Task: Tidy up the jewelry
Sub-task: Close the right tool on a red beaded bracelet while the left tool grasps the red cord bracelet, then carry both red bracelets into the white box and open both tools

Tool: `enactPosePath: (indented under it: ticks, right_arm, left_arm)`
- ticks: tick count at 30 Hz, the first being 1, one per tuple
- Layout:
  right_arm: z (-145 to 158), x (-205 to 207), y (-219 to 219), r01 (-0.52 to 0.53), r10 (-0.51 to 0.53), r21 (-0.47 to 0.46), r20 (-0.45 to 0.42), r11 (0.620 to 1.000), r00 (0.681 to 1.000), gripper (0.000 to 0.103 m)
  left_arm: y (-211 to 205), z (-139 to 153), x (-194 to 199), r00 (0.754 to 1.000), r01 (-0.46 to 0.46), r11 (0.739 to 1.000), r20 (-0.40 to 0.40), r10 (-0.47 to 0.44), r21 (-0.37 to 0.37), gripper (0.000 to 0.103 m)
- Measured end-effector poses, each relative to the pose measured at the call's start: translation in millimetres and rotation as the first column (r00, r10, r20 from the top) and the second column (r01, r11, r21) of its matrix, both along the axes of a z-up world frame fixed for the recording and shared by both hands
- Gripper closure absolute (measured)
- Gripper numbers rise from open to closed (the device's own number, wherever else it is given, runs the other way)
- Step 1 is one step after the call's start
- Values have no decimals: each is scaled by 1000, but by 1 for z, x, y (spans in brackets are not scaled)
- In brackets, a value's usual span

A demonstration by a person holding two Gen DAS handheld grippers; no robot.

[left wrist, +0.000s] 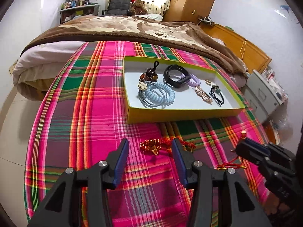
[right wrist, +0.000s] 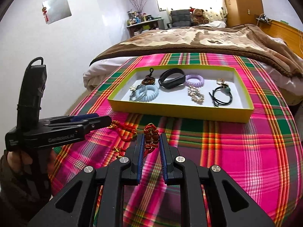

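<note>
A red beaded bracelet point(right wrist: 151, 136) with brown beads and red cord sits between the blue pads of the right hand-held gripper point(right wrist: 151, 141), whose jaws are drawn narrow around it; the beads fill the gap and the pads press on them from both sides, while red cord hangs below toward the plaid cloth point(right wrist: 236, 160). In the left wrist view the same right hand-held gripper point(left wrist: 244, 147) shows at the right edge with red cord trailing under it.

Just to the left of that bracelet, a second red corded piece point(left wrist: 159, 145) lies loose on the cloth. The left hand-held gripper point(left wrist: 149, 145) hangs over it with its jaws wide apart and nothing gripped; the piece lies between and just beyond the fingertips, its right end hidden behind the right finger. A hand point(right wrist: 22, 162) in a dark sleeve holds this tool from the left side in the right wrist view.

Farther along the cloth stands a shallow yellow-green tray point(right wrist: 181, 111) with a white floor. Inside it lie a pale blue coil hair tie point(right wrist: 146, 92) with thin grey rings and a small white flower piece, a brown beaded ornament point(left wrist: 148, 76) on a black loop, a black wristband point(right wrist: 172, 78), a lilac coil hair tie point(right wrist: 195, 80), a gold chain piece point(right wrist: 196, 94), a small gold ring item point(right wrist: 220, 81) and a black elastic tie point(right wrist: 221, 94) bearing a green bead.

The plaid cloth covers the near end of a bed point(right wrist: 189, 37), with a brown blanket beyond it. A teddy bear point(right wrist: 198, 16) in a red hat sits at the far end, before a bright curtained window.
</note>
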State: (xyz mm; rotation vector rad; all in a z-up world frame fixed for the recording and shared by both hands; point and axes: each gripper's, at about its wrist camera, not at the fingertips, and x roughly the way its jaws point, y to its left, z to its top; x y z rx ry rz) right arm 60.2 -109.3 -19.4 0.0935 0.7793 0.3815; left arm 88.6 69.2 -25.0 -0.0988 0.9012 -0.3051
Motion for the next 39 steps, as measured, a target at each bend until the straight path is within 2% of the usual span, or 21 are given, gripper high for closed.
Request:
enactPosePath:
  ticks: [8, 11, 17, 24, 30, 32, 39]
  right_arm:
    - [1, -4, -6, 5, -5, 1, 14, 1000, 1000, 87]
    - [2, -4, -7, 3, -4, 8, 16, 1000, 1000, 87]
    - [1, -4, -9, 6, -6, 16, 14, 1000, 1000, 87]
    - [-1, -4, -12, 11, -11, 21, 10, 1000, 1000, 87]
    - [0, -4, -14, 14, -14, 26, 13, 1000, 1000, 87]
    - [-1, -4, -15, 16, -16, 28, 14, 999, 1000, 87]
    - [-1, -4, -17, 19, -20, 30, 14, 999, 1000, 87]
  left_arm:
    - [-15, -13, 3, 1000, 10, 995, -19, -8, 95, 54]
    - [-17, -13, 5, 1000, 5, 995, -14, -4, 99, 54]
    - [-28, -15, 2, 1000, 11, 985, 15, -14, 171, 54]
    - [-28, -13, 3, 1000, 9, 984, 22, -13, 178, 77]
    - [-27, -12, 2, 1000, 3, 984, 23, -7, 178, 82]
    - [-24, -11, 1, 1000, 2, 986, 25, -7, 168, 96]
    - [-22, -10, 1, 1000, -11, 989, 26, 8, 149, 96]
